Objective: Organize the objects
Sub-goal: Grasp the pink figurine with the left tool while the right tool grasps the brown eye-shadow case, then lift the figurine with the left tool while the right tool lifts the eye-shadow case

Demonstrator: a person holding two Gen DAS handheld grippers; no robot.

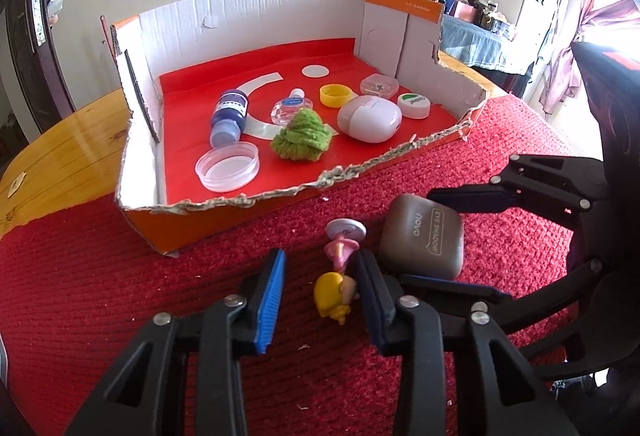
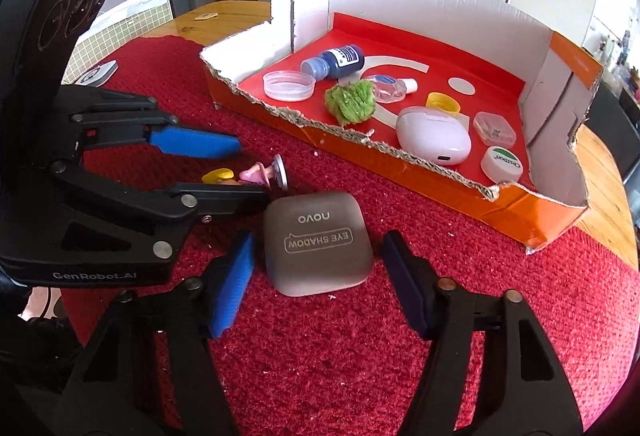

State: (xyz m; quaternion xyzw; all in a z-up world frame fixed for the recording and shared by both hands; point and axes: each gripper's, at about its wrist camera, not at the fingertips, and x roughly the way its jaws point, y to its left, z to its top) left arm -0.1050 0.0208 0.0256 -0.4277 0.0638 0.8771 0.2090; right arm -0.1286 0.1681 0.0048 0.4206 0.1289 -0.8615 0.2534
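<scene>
Cut-down orange cardboard box [image 1: 424, 9] at twelve o'clock on the red cloth [image 1: 100, 276], lined red. Inside, from nine toward three: clear round lid [image 1: 227, 171], blue bottle [image 1: 229, 115] on its side, green knitted piece [image 1: 302, 135], small clear bottle [image 1: 289, 107], yellow cap [image 1: 335, 94], white oval case [image 1: 369, 118], clear small box [image 1: 379, 85], white jar lid [image 1: 414, 104].

Outside, near the box's torn front wall: toy figurine [image 1: 338, 276] lying between the left gripper [image 1: 320, 296] pads, jaws narrow, right pad seemingly touching the yellow head, left pad apart. At three o'clock of the figurine, grey eye-shadow case [image 2: 318, 242] flat on the cloth, between the right gripper [image 2: 320, 284] pads, jaws half-wide, gaps visible both sides.
</scene>
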